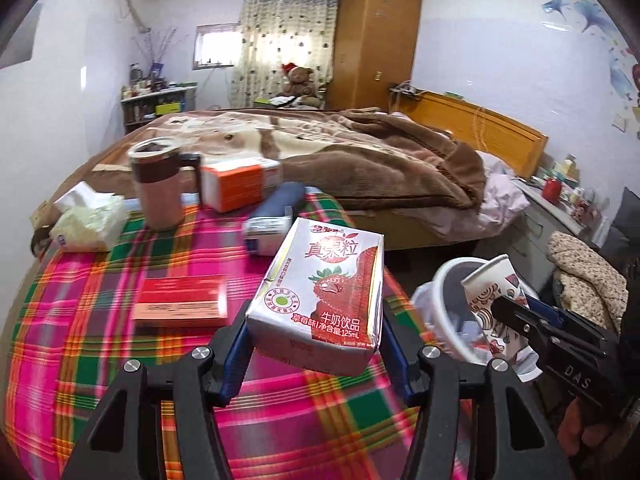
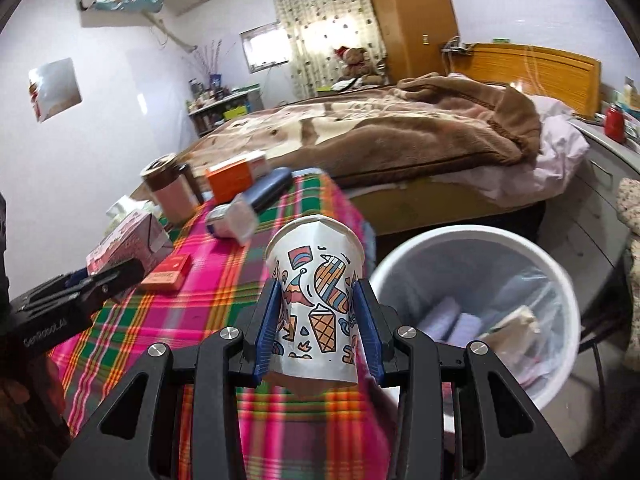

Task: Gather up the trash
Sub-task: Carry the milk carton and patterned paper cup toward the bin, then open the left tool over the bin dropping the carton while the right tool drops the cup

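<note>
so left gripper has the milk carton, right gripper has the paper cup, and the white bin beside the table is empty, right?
Not quite. The left gripper does hold the milk carton and the right gripper the paper cup, but the white bin isn't empty: the right wrist view shows trash already lying in its liner.

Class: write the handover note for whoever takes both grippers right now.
Left gripper: shut on the milk carton, over the table.
Right gripper: shut on the paper cup, beside the bin.
Done: both items lifted; the bin already holds some trash.
Left: drop cup and carton in the bin, then check the table's boxes and the tissue pack.
</note>
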A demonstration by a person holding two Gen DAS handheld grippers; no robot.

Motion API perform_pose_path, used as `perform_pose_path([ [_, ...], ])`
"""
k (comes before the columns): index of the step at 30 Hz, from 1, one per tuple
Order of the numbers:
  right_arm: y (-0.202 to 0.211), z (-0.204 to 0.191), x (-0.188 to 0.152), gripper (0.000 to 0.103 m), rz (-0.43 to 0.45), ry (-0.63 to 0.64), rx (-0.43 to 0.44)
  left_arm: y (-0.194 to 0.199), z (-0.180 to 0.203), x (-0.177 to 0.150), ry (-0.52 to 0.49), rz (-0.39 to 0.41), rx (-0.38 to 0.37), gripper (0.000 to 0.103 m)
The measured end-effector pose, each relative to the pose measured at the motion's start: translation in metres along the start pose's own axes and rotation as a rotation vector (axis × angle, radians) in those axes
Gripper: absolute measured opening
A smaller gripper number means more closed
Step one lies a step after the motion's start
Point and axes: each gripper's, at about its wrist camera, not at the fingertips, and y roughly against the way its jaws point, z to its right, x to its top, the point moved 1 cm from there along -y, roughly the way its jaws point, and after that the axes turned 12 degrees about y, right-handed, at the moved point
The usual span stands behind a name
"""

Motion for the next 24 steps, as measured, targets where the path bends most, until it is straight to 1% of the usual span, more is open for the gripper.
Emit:
perform_pose_path([
  [7,0.01,0.039,-0.002,0.039,0.011,-0.042,-0.058,-0.013,0.051,-0.01,-0.055,-0.025,-0.06,0.057],
  [12,0.013,0.063,-0.005,0.04,-0.001,-0.056,-0.091,-0.024,0.088,-0.02,-0.093,-0.045,-0.101,0.057],
  [20,0.009,0.096,-0.015,0.04,-0.05,-0.081,-0.111,-0.039,0.138,-0.036,-0.162,-0.088,-0.151,0.057],
  [24,0.004,0.11,-0.02,0.041,-0.08,-0.089,-0.122,-0.049,0.156,-0.044,-0.174,-0.122,-0.179,0.057],
])
